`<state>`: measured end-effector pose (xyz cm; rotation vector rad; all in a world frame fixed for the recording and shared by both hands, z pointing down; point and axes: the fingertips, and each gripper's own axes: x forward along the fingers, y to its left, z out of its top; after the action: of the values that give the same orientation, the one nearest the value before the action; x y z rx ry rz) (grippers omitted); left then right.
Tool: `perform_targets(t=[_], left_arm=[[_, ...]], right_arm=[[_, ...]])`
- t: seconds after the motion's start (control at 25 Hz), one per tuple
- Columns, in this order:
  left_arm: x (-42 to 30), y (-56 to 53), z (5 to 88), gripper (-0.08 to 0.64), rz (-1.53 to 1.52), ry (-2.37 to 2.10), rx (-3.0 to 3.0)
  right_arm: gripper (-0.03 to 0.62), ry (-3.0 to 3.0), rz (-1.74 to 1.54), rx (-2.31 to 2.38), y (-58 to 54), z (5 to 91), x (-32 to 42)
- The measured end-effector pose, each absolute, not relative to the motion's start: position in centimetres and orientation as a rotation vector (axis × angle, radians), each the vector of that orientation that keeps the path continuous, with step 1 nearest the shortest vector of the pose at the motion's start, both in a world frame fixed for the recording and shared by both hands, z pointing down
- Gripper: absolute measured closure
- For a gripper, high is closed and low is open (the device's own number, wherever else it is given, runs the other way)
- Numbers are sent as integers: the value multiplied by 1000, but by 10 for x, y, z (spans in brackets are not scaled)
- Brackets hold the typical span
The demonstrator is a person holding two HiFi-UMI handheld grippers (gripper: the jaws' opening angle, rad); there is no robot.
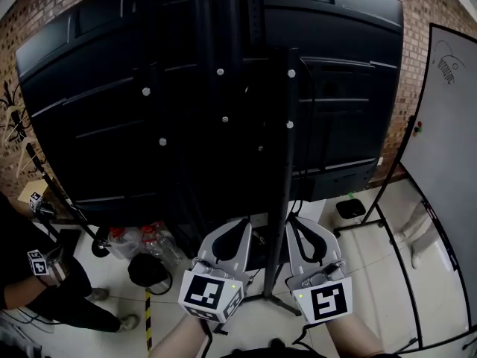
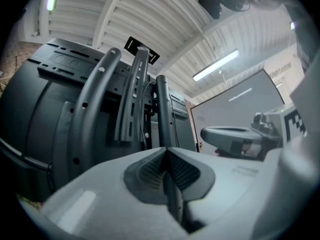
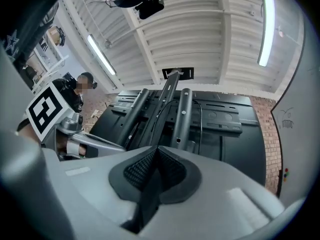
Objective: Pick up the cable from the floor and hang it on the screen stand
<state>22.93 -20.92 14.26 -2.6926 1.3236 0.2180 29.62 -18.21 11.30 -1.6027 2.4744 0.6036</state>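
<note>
The black screen (image 1: 97,125) shows its back, mounted on the screen stand (image 1: 283,192) with its upright posts. A thin black cable (image 1: 308,118) runs down the screen's back beside the right post, and it also shows in the right gripper view as a cable (image 3: 200,111) looping over the panel. My left gripper (image 1: 240,226) and right gripper (image 1: 297,224) are side by side low in front of the stand's foot. Both point up at the posts. The left gripper (image 2: 165,151) is shut with nothing between its pads. The right gripper (image 3: 157,151) is also shut and holds nothing.
A whiteboard (image 1: 447,140) on a wheeled frame stands at the right. A person (image 1: 30,282) crouches at the left. Plastic bottles (image 1: 141,239) and a round black object (image 1: 149,271) lie by the stand's base. A black box (image 1: 350,208) sits on the floor. Behind is a brick wall.
</note>
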Motion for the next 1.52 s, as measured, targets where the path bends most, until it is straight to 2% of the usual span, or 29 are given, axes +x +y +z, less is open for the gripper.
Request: perform_targets(t=[0.64,1.52], left_arm=[[185,-185,206,555,60,1503,-2728],[199,-174,224,555,55,1505,-2765]], right_arm=[[584,2615,373,-1567,-183,199,268],[584,2709,328,-1545,-174,217,262]])
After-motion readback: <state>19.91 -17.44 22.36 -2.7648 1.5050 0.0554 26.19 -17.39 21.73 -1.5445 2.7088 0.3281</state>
